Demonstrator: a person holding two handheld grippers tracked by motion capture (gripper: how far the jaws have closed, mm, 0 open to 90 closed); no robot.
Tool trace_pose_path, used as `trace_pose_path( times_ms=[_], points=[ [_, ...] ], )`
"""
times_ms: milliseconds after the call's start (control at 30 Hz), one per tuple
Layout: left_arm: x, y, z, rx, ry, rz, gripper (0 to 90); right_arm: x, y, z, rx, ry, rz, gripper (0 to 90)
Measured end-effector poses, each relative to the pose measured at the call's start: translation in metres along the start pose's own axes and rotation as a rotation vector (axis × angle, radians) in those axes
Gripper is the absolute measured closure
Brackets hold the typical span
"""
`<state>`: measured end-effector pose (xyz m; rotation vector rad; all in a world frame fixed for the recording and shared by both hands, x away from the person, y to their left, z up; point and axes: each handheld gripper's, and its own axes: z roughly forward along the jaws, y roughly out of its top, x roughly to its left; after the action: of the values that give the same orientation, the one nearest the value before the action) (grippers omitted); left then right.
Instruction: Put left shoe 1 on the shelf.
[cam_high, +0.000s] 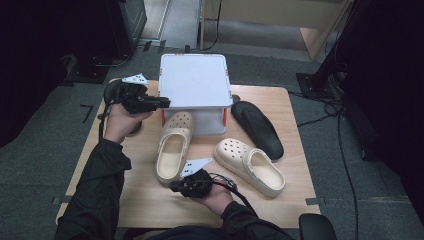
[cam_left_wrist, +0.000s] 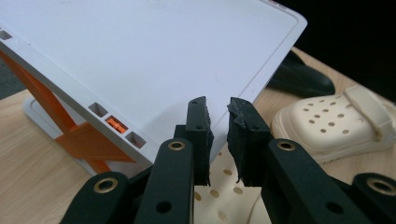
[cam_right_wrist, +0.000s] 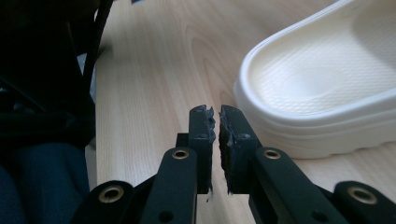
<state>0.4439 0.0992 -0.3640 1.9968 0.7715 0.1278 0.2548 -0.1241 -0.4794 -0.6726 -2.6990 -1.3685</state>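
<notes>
- On the wooden worktop (cam_high: 150, 200): a white shoe rack (cam_high: 192, 80) with orange side braces stands at the far middle; two cream clogs and one black slipper (cam_high: 257, 129) lie in front of it.
- Left cream clog (cam_high: 172, 147): lies lengthwise, its perforated toe tucked under the rack's white top, its heel toward the person.
- Right cream clog (cam_high: 250, 165): lies well apart from the first, angled, with the toe pointing to the far left; the black slipper lies just beyond it, beside the rack's right edge.
- Left gripper (cam_high: 162, 103): held at the rack's left front corner, above the toe of the left clog. In the left gripper view its fingers (cam_left_wrist: 198, 135) stand slightly spread with a narrow gap and nothing between them; the rack top and the clog's perforated toe lie directly ahead and below.
- Right gripper (cam_high: 176, 187): held low near the heel of the left clog. In the right gripper view its fingers (cam_right_wrist: 203, 140) are almost pressed together and hold nothing; the clog's heel rim (cam_right_wrist: 317, 93) lies just to one side.
- Step in hand, as judged: approach to the left clog, before any grasp, with the shoes apparently to be placed on or in the rack.
- Next move, as judged: the right fingers must spread, then close on the thin heel rim; the left gripper would steady the toe or the rack.
</notes>
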Motion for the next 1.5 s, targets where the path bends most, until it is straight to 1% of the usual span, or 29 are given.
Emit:
trace_pose_path(
  times_ms=[33,100,167,267,300,333,400,467,500,567,700,800,900,933,967,1033,1067,1100,1167,1233,1300,1433,1500],
  points=[
    [0.000,0.000,0.000,-0.002,0.002,-0.004,79.1,0.001,-0.001,0.004,0.009,0.003,-0.005,83.9],
    [0.000,0.000,0.000,-0.002,0.009,-0.001,79.1,0.001,-0.002,0.011,0.021,0.005,-0.012,84.0],
    [0.000,0.000,0.000,-0.001,0.008,-0.005,79.4,0.002,-0.001,0.016,0.030,0.003,-0.011,84.0],
    [-0.001,0.000,0.000,0.002,0.015,0.000,79.7,-0.001,-0.001,0.023,0.043,-0.013,-0.011,84.1],
    [-0.002,0.000,0.000,0.001,0.019,0.001,79.7,-0.004,-0.001,0.024,0.047,-0.027,-0.003,84.1],
    [-0.002,0.000,0.000,0.001,0.019,0.001,79.7,-0.004,-0.001,0.024,0.047,-0.027,-0.003,84.1],
    [-0.002,0.000,0.000,0.001,0.020,0.000,79.7,-0.008,-0.001,0.022,0.034,-0.051,-0.003,84.2],
    [-0.002,0.000,0.000,0.001,0.018,0.000,79.8,-0.012,-0.001,0.019,0.021,-0.046,0.009,84.3],
    [-0.002,0.000,0.000,0.001,0.018,0.000,79.8,-0.013,-0.001,0.017,0.012,-0.056,0.009,84.3],
    [-0.002,0.000,0.000,0.001,0.017,-0.001,79.9,-0.015,0.000,0.014,0.007,-0.075,-0.004,84.3],
    [-0.003,0.000,0.000,0.001,0.020,0.002,80.0,-0.019,-0.001,0.011,0.004,-0.078,0.005,84.6],
    [-0.003,0.000,0.000,0.001,0.021,0.001,80.0,-0.020,-0.001,0.011,0.004,-0.097,0.005,84.6],
    [-0.003,0.000,0.000,0.003,0.020,0.004,80.1,-0.020,-0.001,0.012,-0.004,-0.089,0.019,84.6],
    [-0.003,0.000,0.000,0.003,0.020,0.002,80.0,-0.019,-0.001,0.016,-0.006,-0.064,0.030,84.5],
    [-0.003,0.000,0.000,0.003,0.020,0.002,80.0,-0.019,-0.001,0.016,-0.006,-0.064,0.030,84.5],
    [-0.003,0.000,0.000,0.003,0.020,-0.001,80.0,-0.016,0.000,0.021,0.000,-0.056,0.017,84.3],
    [-0.003,0.000,0.000,0.003,0.016,-0.003,80.0,-0.013,0.002,0.026,0.001,-0.052,0.002,84.1],
    [-0.003,0.000,0.000,0.003,0.016,-0.002,80.0,-0.013,0.002,0.026,0.001,-0.052,0.002,84.1],
    [-0.003,0.000,0.000,0.004,0.016,0.000,80.0,-0.014,0.007,0.028,0.005,-0.066,-0.018,84.7],
    [-0.003,0.000,0.000,0.004,0.015,0.000,80.0,-0.014,0.008,0.028,0.012,-0.073,-0.011,84.6],
    [-0.003,0.000,0.000,0.004,0.014,-0.004,80.0,-0.014,0.010,0.027,0.018,-0.100,-0.020,85.2],
    [-0.003,0.000,0.000,0.005,0.014,-0.004,80.0,-0.017,0.010,0.025,0.021,-0.103,-0.014,87.2],
    [-0.003,0.000,0.000,0.004,0.014,-0.005,80.0,-0.017,0.010,0.025,0.026,-0.108,-0.021,87.2]
  ],
)
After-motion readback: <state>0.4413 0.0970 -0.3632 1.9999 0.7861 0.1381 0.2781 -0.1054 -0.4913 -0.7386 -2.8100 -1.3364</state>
